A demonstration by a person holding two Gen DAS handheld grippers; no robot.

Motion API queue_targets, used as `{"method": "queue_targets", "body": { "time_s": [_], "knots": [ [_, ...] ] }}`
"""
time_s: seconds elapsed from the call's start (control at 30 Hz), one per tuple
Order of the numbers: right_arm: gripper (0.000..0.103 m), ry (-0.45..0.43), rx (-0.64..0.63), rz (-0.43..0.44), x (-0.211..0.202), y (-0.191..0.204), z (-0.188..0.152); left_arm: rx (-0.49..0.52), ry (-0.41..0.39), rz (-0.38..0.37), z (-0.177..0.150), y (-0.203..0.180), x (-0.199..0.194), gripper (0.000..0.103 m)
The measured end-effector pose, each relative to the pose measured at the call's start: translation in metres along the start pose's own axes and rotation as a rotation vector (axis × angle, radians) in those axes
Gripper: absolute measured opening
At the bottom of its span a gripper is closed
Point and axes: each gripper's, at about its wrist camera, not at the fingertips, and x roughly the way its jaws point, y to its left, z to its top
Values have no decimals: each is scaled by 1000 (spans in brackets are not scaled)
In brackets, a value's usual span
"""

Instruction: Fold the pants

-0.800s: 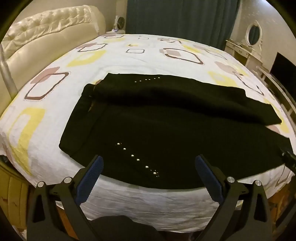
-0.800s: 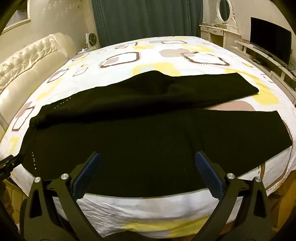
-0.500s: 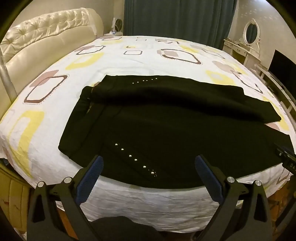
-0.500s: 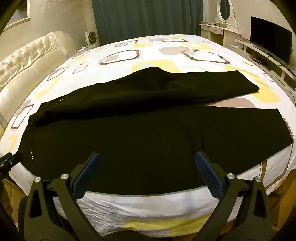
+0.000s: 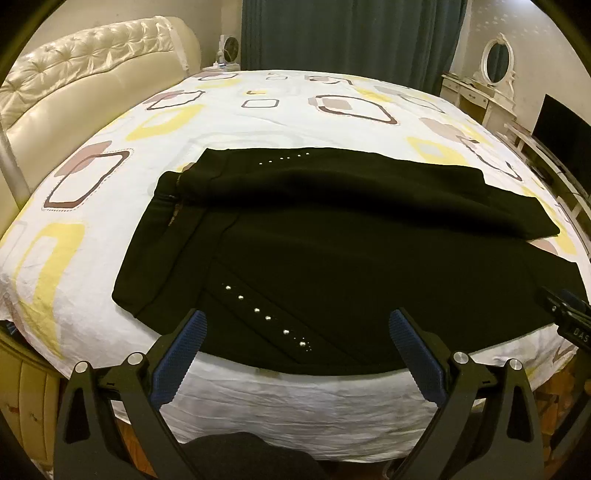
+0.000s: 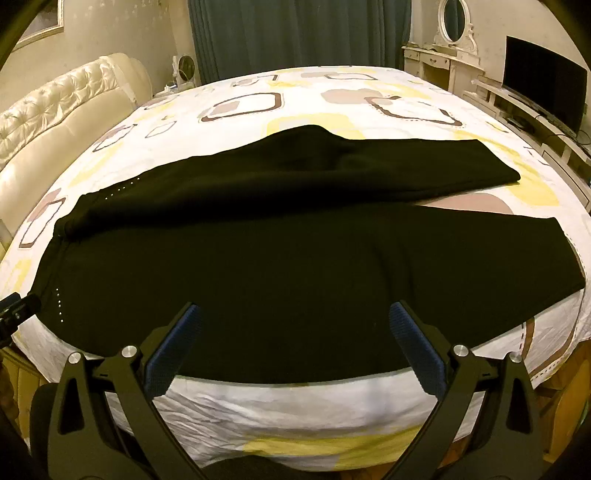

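Note:
Black pants [image 5: 332, 236] lie spread across the bed, waistband to the left, both legs running right, with rows of small shiny studs [image 5: 266, 317]. In the right wrist view the same pants [image 6: 295, 258] fill the middle, the far leg angled away from the near one. My left gripper [image 5: 298, 321] hangs open above the near hem by the studs, nothing between its blue pads. My right gripper [image 6: 295, 314] is open too, over the near leg's edge, touching nothing. Each gripper's tip shows at the other view's edge [image 5: 565, 310] [image 6: 16, 306].
The bed [image 5: 258, 110] has a white sheet with yellow and brown squares. A cream tufted headboard [image 5: 74, 74] runs along the left. Dark curtains [image 5: 351, 33] hang behind. A white vanity with an oval mirror [image 6: 452, 22] and a dark TV [image 6: 543, 92] stand at right.
Both grippers have eased slightly toward the bed, so the pants sit a touch lower and larger in each view. The pants have not moved, and both pairs of jaws stay wide.

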Motion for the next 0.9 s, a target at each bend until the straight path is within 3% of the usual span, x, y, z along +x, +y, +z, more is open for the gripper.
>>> {"method": "queue_targets", "body": {
  "time_s": [0.9],
  "knots": [
    [101,6,-4,-3,3,2,-5,11,-8,-6,0,-2,-3,99]
  ]
}}
